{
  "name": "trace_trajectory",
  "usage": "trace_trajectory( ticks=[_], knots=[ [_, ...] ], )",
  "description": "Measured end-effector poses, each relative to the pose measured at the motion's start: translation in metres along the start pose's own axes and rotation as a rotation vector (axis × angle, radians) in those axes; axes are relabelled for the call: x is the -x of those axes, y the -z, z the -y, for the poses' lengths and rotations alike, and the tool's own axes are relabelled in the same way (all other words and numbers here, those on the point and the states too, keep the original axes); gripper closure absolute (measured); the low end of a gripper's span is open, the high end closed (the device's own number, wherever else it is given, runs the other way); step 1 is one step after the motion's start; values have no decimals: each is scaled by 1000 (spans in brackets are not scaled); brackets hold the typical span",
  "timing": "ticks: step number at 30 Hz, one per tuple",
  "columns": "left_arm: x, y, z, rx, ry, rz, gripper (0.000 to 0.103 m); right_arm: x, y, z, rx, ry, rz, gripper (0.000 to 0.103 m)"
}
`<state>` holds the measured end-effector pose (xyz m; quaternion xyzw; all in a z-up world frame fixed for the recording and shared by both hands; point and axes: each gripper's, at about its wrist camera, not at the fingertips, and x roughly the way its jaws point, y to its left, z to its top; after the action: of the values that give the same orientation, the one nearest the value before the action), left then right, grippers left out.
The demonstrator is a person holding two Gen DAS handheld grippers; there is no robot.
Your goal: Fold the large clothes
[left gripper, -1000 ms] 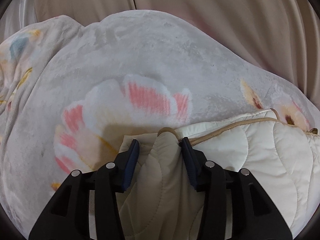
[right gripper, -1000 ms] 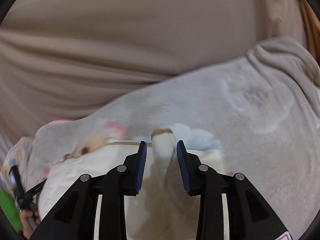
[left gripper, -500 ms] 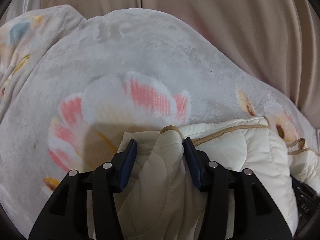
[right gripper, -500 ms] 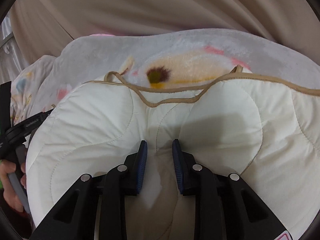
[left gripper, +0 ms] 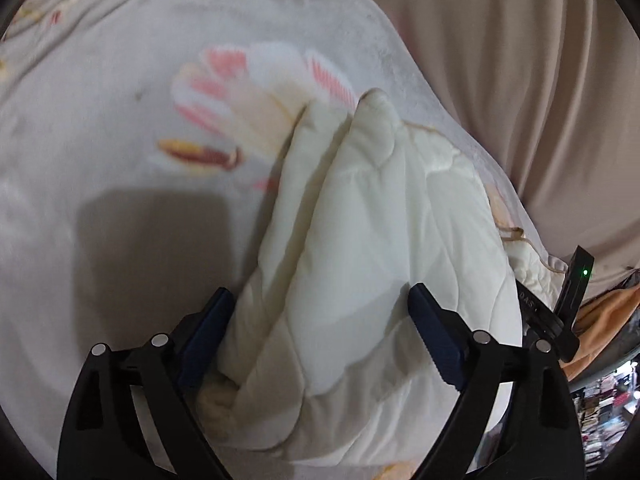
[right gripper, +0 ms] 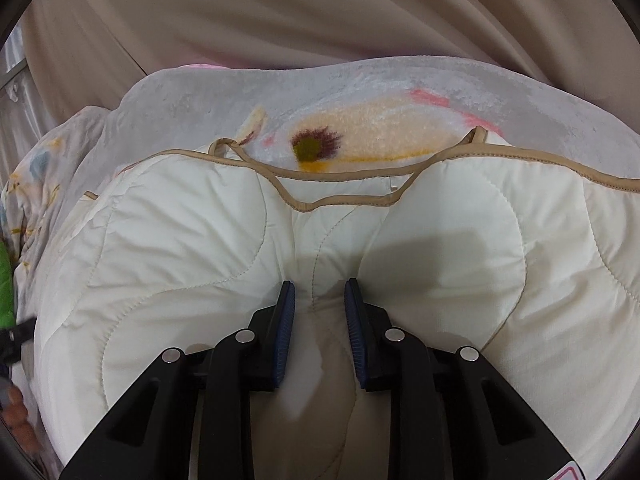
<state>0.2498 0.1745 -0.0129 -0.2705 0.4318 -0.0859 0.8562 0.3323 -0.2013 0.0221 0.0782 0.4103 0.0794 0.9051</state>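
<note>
Beige curtains [right gripper: 280,20] hang behind a bed covered with a grey flower blanket [left gripper: 100,140]. On the blanket lies a puffy cream quilt [right gripper: 440,240] with a tan edge. The left gripper [left gripper: 320,320] is spread wide around a thick fold. The right gripper [right gripper: 320,308] pinches a small fold tight.

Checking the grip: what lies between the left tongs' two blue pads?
In the left wrist view, a thick bunched fold of the cream quilted garment fills the gap between the left tongs' wide-apart pads.
</note>
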Motion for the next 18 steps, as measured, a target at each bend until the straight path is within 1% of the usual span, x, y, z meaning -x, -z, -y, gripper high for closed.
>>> trace_trajectory(
  ticks=[2,3,5,6,7,8,9,10,12,13,15,18],
  knots=[
    [-2,3,7,-34,-32,20,17,0,0,1,-4,-5,2,79],
    [-2,3,10,-39,-41,24,20,0,0,1,-6,-8,4,79],
    [0,1,18,-53,-20,22,51,1,0,2,-10,-17,12,79],
    [4,-1,23,-59,-18,25,59,3,0,2,-15,-22,19,79],
    [8,-4,26,-61,-16,30,74,7,-1,3,-23,-28,29,79],
    [14,-6,28,-63,-5,33,81,15,-1,4,-33,-26,45,79],
    [18,-7,29,-68,5,35,83,28,0,5,-45,-35,68,75],
    [25,-9,31,-72,24,38,85,39,1,4,-54,-63,82,74],
    [37,-8,35,-84,53,51,87,68,10,0,-44,-139,87,76],
    [46,-7,40,-97,66,63,88,78,15,-1,-28,-153,85,76],
    [60,-4,50,-124,89,92,88,96,32,-3,5,-166,64,76],
    [82,2,77,-181,128,150,89,93,53,-1,11,-188,-9,77]
  ],
)
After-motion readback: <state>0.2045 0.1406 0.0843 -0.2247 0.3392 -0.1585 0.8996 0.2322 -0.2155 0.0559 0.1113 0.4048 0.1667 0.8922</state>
